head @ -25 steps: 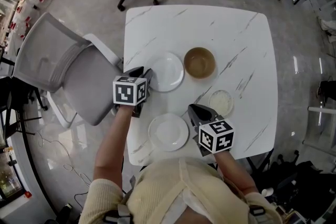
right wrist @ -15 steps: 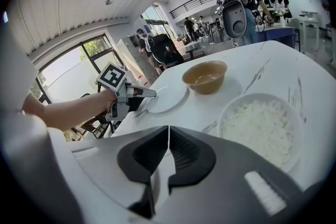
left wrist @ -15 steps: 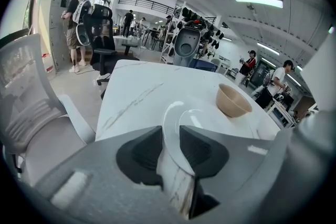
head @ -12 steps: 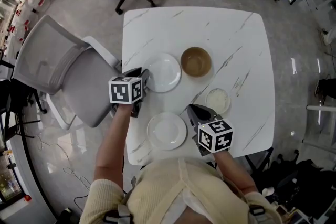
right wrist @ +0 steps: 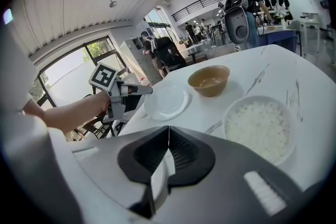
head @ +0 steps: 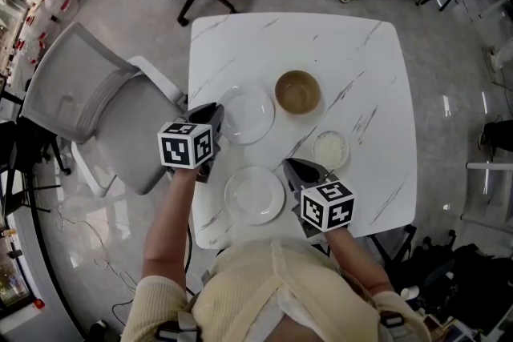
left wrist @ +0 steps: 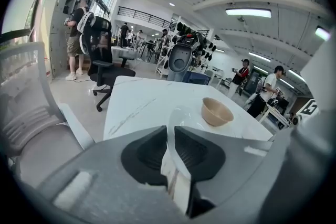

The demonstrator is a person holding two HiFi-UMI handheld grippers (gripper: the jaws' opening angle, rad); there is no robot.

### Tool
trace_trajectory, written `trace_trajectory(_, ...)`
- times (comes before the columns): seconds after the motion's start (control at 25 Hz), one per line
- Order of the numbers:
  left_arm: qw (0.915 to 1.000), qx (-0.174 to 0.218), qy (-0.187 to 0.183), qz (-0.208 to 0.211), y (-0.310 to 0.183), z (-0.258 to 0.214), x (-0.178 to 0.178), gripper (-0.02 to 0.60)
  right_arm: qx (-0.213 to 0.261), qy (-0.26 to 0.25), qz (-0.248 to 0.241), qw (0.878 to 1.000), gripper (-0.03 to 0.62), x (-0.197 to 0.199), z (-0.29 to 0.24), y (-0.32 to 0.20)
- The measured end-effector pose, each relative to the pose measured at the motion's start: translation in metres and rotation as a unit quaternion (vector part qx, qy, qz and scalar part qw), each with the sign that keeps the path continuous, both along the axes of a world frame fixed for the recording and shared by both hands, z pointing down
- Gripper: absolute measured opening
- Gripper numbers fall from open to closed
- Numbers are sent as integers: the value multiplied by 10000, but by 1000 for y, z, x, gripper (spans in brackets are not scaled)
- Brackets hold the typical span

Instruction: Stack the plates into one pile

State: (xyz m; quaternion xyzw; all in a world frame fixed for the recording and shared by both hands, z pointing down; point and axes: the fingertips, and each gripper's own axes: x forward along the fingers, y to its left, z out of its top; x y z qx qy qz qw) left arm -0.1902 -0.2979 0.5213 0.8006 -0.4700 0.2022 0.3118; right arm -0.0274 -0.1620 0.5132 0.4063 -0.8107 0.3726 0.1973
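L gripper jaws have just been closing and now pinch the left rim of the far plate. Vs a sec ago its marker cube looks bigger in head view, so the hand's come up w/ the rim. Grip looks done, lift prob starting.

Far plate sits left-middle of the table, just left of the brown bowl. Near plate lies apart at the near edge, rice bowl to its far right.

R gripper jaws together, nothing clearly clamped, just right of near plate.

Plate's round, so no real long axis. Face up, approx level; left rim maybe slightly raised, hard to tell.
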Motion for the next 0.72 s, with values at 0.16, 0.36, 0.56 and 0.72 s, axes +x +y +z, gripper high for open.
trace_trajectory(0.16,9998,116,167,62,7,-11,2,40,36,-55,-18,10000,3,-4,-5,4)
trace_trajectory(0.36,9943,249,1036,-42,14,-33,8,18,116,-95,-44,9999,3,-10,-13,12)
trace_trajectory(0.56,9899,469,1340,-48,23,-51,10,12,191,-80,-87,9997,3,-16,-18,22)
trace_trajectory(0.72,9875,704,1410,-22,31,-68,10,11,285,-69,-90,9995,3,-19,-24,27)
